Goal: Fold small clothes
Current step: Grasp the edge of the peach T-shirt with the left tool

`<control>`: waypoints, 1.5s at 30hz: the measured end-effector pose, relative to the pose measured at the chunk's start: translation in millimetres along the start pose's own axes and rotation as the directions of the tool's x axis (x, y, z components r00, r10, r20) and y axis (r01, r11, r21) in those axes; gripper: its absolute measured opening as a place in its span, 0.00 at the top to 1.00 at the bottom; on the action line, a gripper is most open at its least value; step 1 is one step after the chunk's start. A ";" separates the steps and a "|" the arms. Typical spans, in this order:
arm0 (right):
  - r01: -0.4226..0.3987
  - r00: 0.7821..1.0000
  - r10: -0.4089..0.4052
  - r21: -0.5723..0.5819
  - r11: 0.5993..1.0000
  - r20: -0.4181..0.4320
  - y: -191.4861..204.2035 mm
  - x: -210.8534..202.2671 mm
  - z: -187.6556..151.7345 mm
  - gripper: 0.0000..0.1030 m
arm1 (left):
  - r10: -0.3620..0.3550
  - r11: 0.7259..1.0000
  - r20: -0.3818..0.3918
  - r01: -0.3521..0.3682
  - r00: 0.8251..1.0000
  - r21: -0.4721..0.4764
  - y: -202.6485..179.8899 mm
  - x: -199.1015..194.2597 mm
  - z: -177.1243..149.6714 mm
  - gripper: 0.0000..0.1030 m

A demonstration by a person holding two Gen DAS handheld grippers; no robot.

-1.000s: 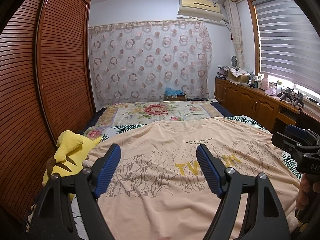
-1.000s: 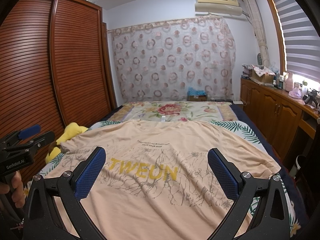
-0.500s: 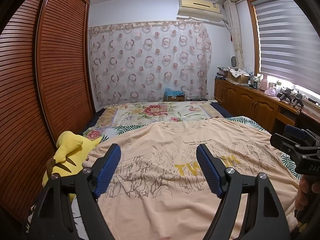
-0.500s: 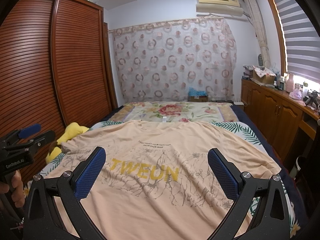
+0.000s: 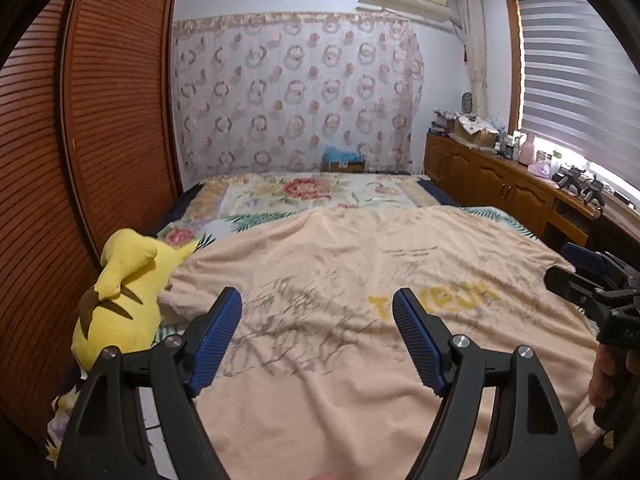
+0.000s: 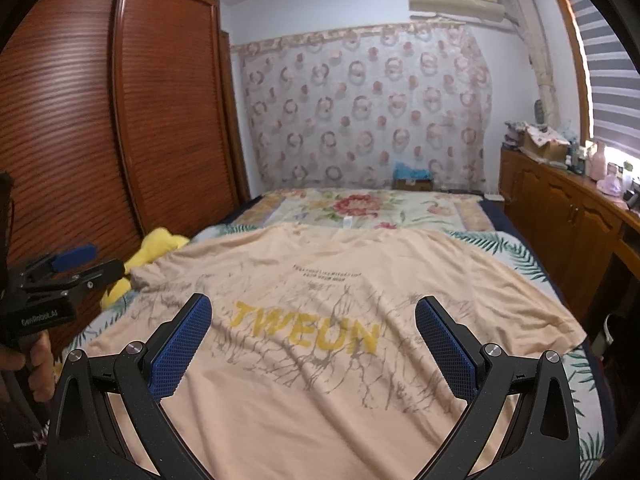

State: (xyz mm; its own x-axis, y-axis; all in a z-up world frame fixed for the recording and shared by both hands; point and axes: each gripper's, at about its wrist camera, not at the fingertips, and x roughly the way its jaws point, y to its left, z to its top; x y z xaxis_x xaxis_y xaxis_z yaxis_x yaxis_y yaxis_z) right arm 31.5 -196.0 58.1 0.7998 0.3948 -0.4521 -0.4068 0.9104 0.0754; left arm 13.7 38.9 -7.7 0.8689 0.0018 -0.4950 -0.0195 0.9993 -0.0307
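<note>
A peach T-shirt (image 5: 352,300) with yellow "TWEUN" lettering and a brown branch print lies spread flat, face up, on the bed; it also shows in the right wrist view (image 6: 320,320). My left gripper (image 5: 318,300) is open and empty, held above the shirt's left half near its hem. My right gripper (image 6: 314,306) is open and empty above the shirt's middle. Each gripper shows at the edge of the other's view, the right gripper (image 5: 592,280) at the right and the left gripper (image 6: 76,268) at the left.
A yellow plush toy (image 5: 124,292) lies at the bed's left edge against the shirt's sleeve. A floral bedspread (image 6: 360,208) covers the far bed. A brown louvred wardrobe (image 6: 100,140) stands left, a wooden cabinet (image 6: 560,208) with clutter right.
Both grippers have tilted slightly downward and edged nearer the shirt. The shirt has not moved and the jaws stay open.
</note>
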 end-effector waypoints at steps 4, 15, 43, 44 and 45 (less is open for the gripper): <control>-0.023 0.999 0.022 -0.012 1.000 -0.032 2.4 14.5 -5.5 0.00 | 0.006 1.000 -0.044 -0.006 0.999 0.007 14.1 12.5 -6.9 0.24; -0.061 0.995 0.055 -0.062 0.996 -0.082 15.4 39.1 -6.4 0.00 | 0.036 0.999 -0.149 -0.040 0.988 -0.029 89.4 42.0 -16.8 0.24; -0.237 0.939 0.194 -0.126 0.963 -0.285 64.0 138.5 11.2 0.00 | -0.179 0.955 -0.393 0.063 0.902 -0.291 205.3 177.8 -1.6 0.69; -0.243 0.936 0.198 -0.126 0.962 -0.292 65.9 141.3 11.3 0.00 | -0.176 0.959 -0.390 0.068 0.904 -0.276 203.0 177.9 -0.9 0.85; -0.252 0.931 0.205 -0.127 0.959 -0.300 68.7 144.9 10.7 0.00 | -0.163 0.967 -0.389 0.068 0.907 -0.247 199.0 176.9 -0.6 0.87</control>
State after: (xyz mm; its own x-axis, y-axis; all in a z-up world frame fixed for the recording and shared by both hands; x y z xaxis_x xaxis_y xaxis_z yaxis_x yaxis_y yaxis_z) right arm 124.2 -75.0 7.3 0.5290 0.5173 -0.6727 -0.6481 0.7580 0.0732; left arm 163.2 238.0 -101.9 0.5985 -0.1756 -0.7816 -0.0817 0.9572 -0.2776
